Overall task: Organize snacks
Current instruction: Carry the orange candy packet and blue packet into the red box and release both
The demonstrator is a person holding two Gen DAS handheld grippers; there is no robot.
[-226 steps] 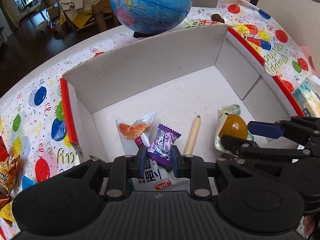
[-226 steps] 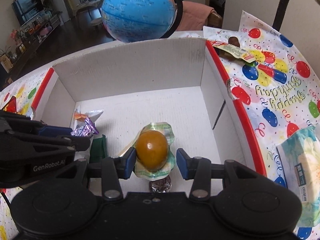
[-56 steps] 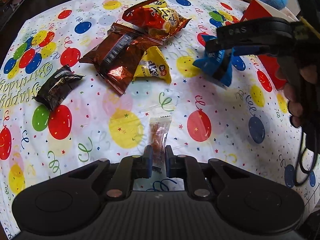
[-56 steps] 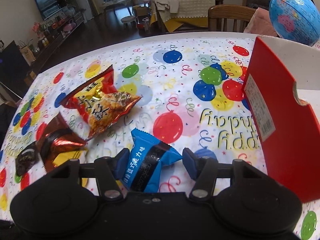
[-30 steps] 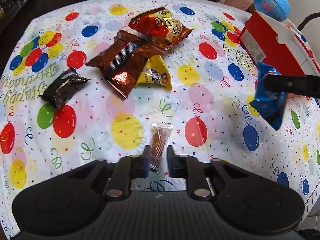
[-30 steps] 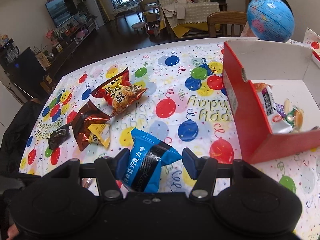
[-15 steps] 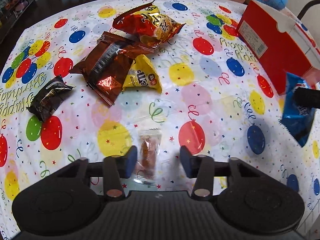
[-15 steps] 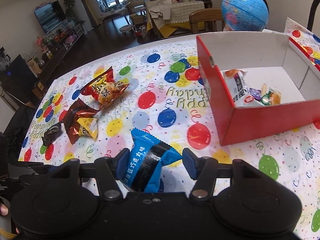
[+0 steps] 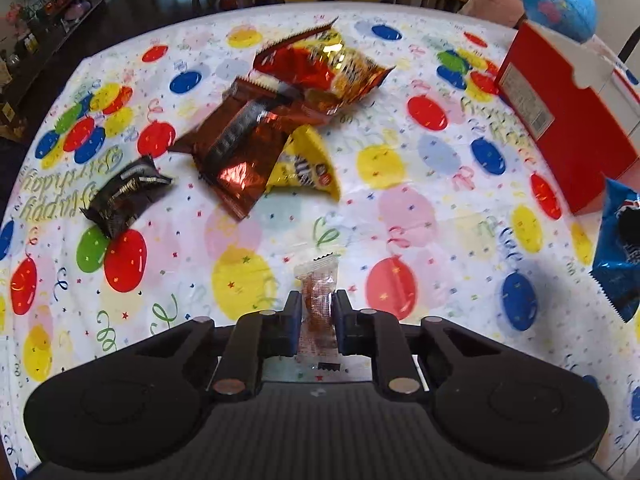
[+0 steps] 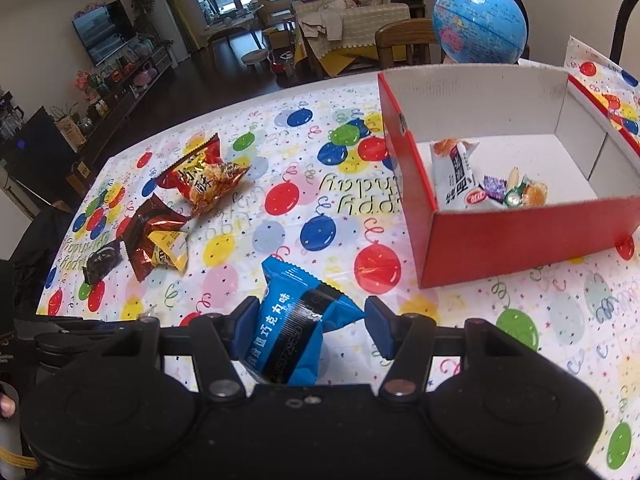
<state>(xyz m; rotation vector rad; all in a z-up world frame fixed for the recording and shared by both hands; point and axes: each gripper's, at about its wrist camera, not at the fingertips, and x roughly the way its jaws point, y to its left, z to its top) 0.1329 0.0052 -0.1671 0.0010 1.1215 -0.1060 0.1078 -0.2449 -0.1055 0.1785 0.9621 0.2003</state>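
My left gripper is shut on a small clear packet with a brown snack, held just above the balloon tablecloth. My right gripper is shut on a blue chocolate packet, lifted above the table; the packet also shows at the right edge of the left wrist view. The red box stands to the right and holds several small snacks. It also shows at the far right in the left wrist view.
On the cloth lie a red-and-gold chip bag, a brown foil bag, a yellow M&M's bag and a black packet. A blue globe stands behind the box. A chair stands at the table's far side.
My left gripper opened half a second ago and has shut again on the small brown packet. My right gripper has carried the blue packet up and toward the red box.
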